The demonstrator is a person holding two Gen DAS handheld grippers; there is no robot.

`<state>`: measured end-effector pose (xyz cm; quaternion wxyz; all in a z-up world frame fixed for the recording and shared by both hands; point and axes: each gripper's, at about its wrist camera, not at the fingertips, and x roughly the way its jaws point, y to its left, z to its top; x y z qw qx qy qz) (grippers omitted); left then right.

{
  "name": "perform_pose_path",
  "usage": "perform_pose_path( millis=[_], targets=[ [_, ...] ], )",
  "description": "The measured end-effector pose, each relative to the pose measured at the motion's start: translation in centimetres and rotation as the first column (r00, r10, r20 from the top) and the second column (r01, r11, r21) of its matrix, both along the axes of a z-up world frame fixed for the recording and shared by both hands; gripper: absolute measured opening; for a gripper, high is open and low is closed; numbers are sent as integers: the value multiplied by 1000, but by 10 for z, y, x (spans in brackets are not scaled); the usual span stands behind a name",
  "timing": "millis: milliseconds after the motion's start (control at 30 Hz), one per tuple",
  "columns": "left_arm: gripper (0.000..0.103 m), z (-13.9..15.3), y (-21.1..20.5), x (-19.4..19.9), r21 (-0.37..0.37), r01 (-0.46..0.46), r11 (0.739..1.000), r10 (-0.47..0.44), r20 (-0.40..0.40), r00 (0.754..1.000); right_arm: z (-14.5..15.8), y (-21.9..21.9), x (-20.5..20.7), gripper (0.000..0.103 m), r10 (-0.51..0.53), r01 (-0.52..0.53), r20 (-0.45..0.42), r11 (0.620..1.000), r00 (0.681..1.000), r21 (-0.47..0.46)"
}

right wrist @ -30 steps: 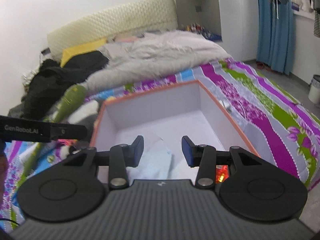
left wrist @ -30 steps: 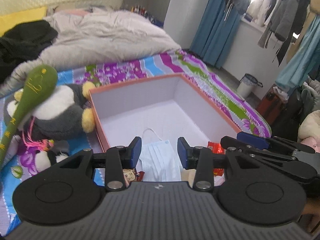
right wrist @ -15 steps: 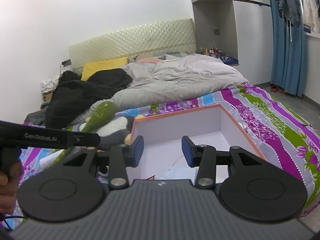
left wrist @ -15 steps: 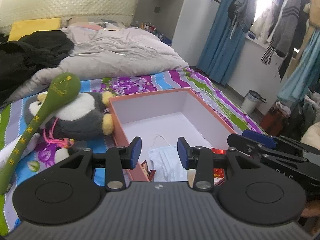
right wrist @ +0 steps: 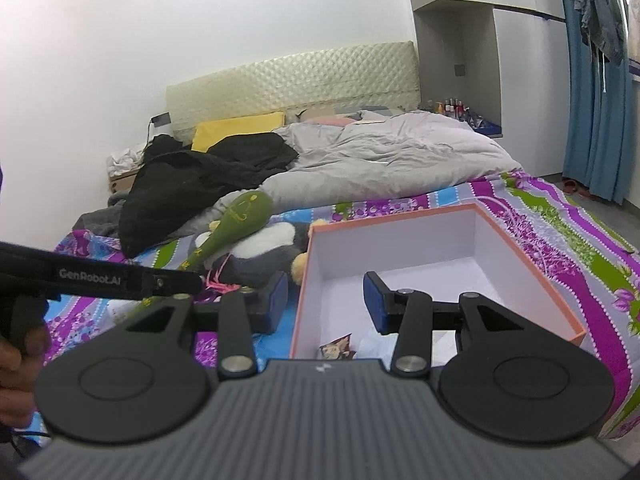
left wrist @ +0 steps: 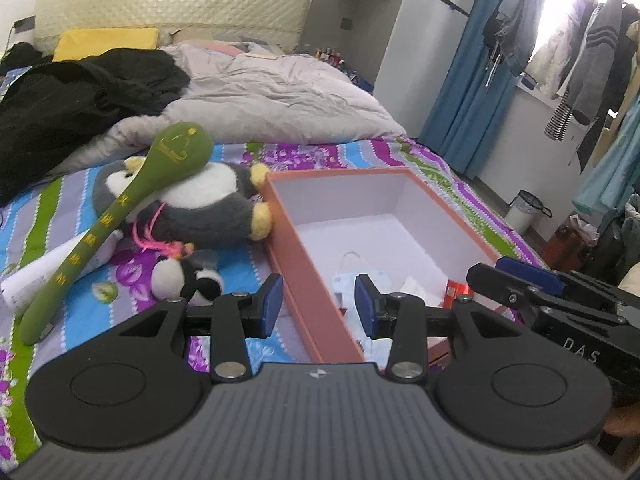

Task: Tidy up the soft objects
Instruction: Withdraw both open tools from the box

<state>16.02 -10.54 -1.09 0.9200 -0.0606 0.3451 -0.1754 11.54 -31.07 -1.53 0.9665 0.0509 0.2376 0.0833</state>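
Fingers of our left hand-held gripper [left wrist: 318, 304] stand partly apart with nothing between the blue pads, and the right hand-held gripper [right wrist: 326, 302] is the same, half-wide and empty. Over the last second both of us have drawn back from the orange box [left wrist: 308, 280]: a second ago the two views looked almost straight into it, with the face mask [left wrist: 354, 276] filling the gap between our left fingers, and now the left fingers straddle the box's near-left wall and the whole bed is back in view. Inside the box we can see the mask lying on the white floor, a red packet [left wrist: 456, 290] beside it, and a small printed wrapper [right wrist: 338, 348] at the near edge. Outside, just left of the box, the grey-and-white plush penguin [left wrist: 200, 212] lies on the striped bedsheet [left wrist: 44, 208], touching the box's outer wall, with the green plush mallet [left wrist: 120, 216] resting across it and a small black-and-white plush [left wrist: 188, 278] just in front. A grey duvet [left wrist: 280, 100] and black clothing [left wrist: 80, 96] are heaped further back. We read the retreat as one deposit finished and the hands free for the next pick, most likely the penguin group, since it is nearest our left fingers.
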Motion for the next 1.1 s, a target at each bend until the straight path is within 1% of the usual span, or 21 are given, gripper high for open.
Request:
perform_pose_path(
  millis=[133,233,367,633,733,900,1100],
  targets=[
    [45,-6,7,-9,-9,-14,1000,14,-9,1000,-7,7,-7,45,7,-7,-12,1000,1000,2],
    [45,-11,12,-15,0,-24,1000,24,-11,1000,-12,12,-12,45,15,-15,-23,1000,1000,9],
    [45,-18,18,-22,7,-39,999,39,-25,999,-17,19,-19,45,17,-17,-29,1000,999,-8],
    [45,-31,33,-34,3,-69,998,69,-42,997,-27,29,-28,45,28,-29,-48,999,998,-14],
    [45,-34,37,-39,13,-77,997,78,-35,996,-32,33,-32,45,31,-32,-58,999,998,-21],
    [45,-42,44,-46,15,-84,996,85,-45,995,-36,39,-35,45,37,-38,-63,999,997,-23],
    [45,-51,53,-55,10,-100,995,101,-62,993,-46,47,-40,45,39,-41,-90,999,995,-20]
  ],
)
